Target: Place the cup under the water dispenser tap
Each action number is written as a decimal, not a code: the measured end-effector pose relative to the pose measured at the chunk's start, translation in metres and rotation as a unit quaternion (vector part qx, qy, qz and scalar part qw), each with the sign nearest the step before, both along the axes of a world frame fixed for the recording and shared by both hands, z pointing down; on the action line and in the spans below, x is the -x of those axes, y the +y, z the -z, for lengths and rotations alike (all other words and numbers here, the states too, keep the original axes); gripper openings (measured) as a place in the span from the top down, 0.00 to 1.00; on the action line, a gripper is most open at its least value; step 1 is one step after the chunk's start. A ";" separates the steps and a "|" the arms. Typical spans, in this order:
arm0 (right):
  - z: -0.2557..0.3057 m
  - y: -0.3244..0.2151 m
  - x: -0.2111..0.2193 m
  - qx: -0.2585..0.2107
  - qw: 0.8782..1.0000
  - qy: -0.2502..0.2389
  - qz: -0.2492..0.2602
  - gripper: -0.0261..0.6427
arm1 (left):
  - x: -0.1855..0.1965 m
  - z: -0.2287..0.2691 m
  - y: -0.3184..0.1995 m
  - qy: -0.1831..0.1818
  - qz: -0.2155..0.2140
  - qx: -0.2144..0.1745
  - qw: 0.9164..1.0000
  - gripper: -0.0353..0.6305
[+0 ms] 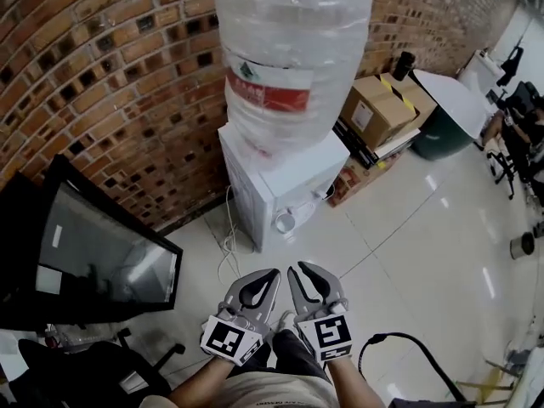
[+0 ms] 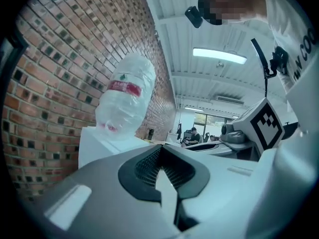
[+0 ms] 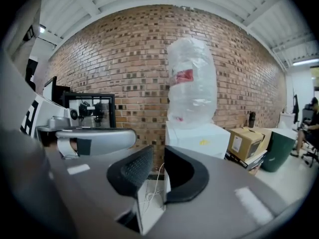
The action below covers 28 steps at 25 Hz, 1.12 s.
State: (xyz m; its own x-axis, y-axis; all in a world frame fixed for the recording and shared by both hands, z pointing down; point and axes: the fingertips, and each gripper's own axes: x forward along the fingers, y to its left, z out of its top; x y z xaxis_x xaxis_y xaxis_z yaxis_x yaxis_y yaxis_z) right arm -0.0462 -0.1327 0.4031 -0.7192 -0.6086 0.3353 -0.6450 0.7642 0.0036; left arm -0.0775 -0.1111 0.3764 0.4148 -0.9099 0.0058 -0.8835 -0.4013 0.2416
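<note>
We judge the small white cup (image 1: pixel 285 222) placed, twelve o'clock under the white water dispenser (image 1: pixel 293 177); left gripper (image 1: pixel 272 276) clenched empty, right gripper (image 1: pixel 299 272) released; next, withdraw.

Brick wall (image 1: pixel 110 75): red-brown, darker bricks scattered through. Water dispenser (image 1: pixel 285 177), 12 o'clock: white. Its bottle (image 1: pixel 289 41): clear, red-and-green label. Cup (image 1: pixel 285 222): white. Floor (image 1: pixel 425 245): glossy white tile. Left tool (image 1: pixel 269 275) and right tool (image 1: pixel 299 269): grey, black textured pads, black-and-white square markers.
</note>
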 end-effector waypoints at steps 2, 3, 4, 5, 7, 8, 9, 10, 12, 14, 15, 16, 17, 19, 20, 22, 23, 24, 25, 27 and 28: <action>0.015 0.012 -0.002 -0.009 1.000 -0.003 0.003 0.86 | -0.002 0.014 0.008 -0.002 -0.005 -0.011 1.000 0.96; 0.021 0.017 -0.003 -0.014 1.000 -0.004 0.003 0.88 | -0.003 0.020 0.011 -0.002 -0.008 -0.016 1.000 0.96; 0.027 0.021 -0.005 -0.019 1.000 -0.005 0.002 0.89 | -0.005 0.026 0.015 -0.003 -0.011 -0.022 1.000 0.96; 0.031 0.024 -0.007 -0.023 1.000 -0.006 0.001 0.90 | -0.008 0.031 0.018 -0.002 -0.015 -0.025 1.000 0.96; 0.039 0.032 -0.011 -0.029 1.000 -0.010 0.000 0.93 | -0.013 0.041 0.028 0.001 -0.025 -0.031 0.999 0.96; 0.042 0.036 -0.013 -0.031 0.999 -0.011 0.000 0.94 | -0.015 0.047 0.033 0.002 -0.030 -0.035 0.999 0.96; 0.047 0.039 -0.014 -0.035 0.999 -0.011 0.000 0.95 | -0.016 0.053 0.037 0.003 -0.034 -0.039 0.999 0.96; 0.051 0.042 -0.014 -0.039 0.999 -0.012 -0.002 0.95 | -0.016 0.059 0.041 0.004 -0.036 -0.044 0.998 0.96; 0.058 0.048 -0.017 -0.046 0.999 -0.016 -0.007 0.95 | -0.015 0.067 0.049 0.005 -0.040 -0.050 0.998 0.96; 0.063 0.054 -0.018 -0.047 0.999 -0.020 -0.013 0.95 | -0.015 0.072 0.054 0.003 -0.045 -0.053 0.998 0.96; 0.064 0.057 -0.019 -0.047 0.999 -0.021 -0.015 0.95 | -0.015 0.074 0.056 0.002 -0.049 -0.054 0.997 0.96; 0.065 0.060 -0.019 -0.047 0.999 -0.020 -0.018 0.95 | -0.015 0.075 0.057 0.002 -0.052 -0.054 0.997 0.96; 0.065 0.063 -0.020 -0.045 0.999 -0.018 -0.021 0.95 | -0.016 0.075 0.058 0.002 -0.056 -0.055 0.997 0.96; 0.061 0.069 -0.023 -0.039 0.999 -0.011 -0.029 0.95 | -0.016 0.075 0.059 0.005 -0.064 -0.055 0.996 0.96; 0.059 0.072 -0.024 -0.034 0.999 -0.007 -0.032 0.95 | -0.016 0.074 0.060 0.007 -0.068 -0.056 0.996 0.96; 0.054 0.078 -0.026 -0.024 0.999 -0.001 -0.035 0.95 | -0.016 0.073 0.062 0.011 -0.073 -0.057 0.996 0.96; 0.052 0.080 -0.026 -0.021 0.999 0.002 -0.035 0.95 | -0.015 0.071 0.062 0.012 -0.074 -0.056 0.996 0.96; 0.049 0.082 -0.026 -0.017 0.999 0.005 -0.034 0.95 | -0.013 0.070 0.062 0.013 -0.072 -0.054 0.996 0.96; 0.047 0.083 -0.026 -0.016 0.999 0.007 -0.034 0.95 | -0.012 0.068 0.062 0.014 -0.070 -0.052 0.996 0.96; 0.045 0.084 -0.025 -0.016 0.999 0.007 -0.031 0.95 | -0.010 0.067 0.063 0.017 -0.064 -0.051 0.996 0.96; 0.044 0.085 -0.025 -0.019 0.999 0.006 -0.028 0.95 | -0.009 0.067 0.064 0.017 -0.062 -0.052 0.997 0.96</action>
State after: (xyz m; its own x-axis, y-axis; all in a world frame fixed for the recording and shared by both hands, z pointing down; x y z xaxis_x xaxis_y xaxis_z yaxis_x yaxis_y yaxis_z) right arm -0.0208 -0.0480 0.3587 -0.6794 -0.6605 0.3197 -0.6866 0.7259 0.0406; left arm -0.0683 -0.0475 0.3094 0.5231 -0.8460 -0.1026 -0.8171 -0.5321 0.2217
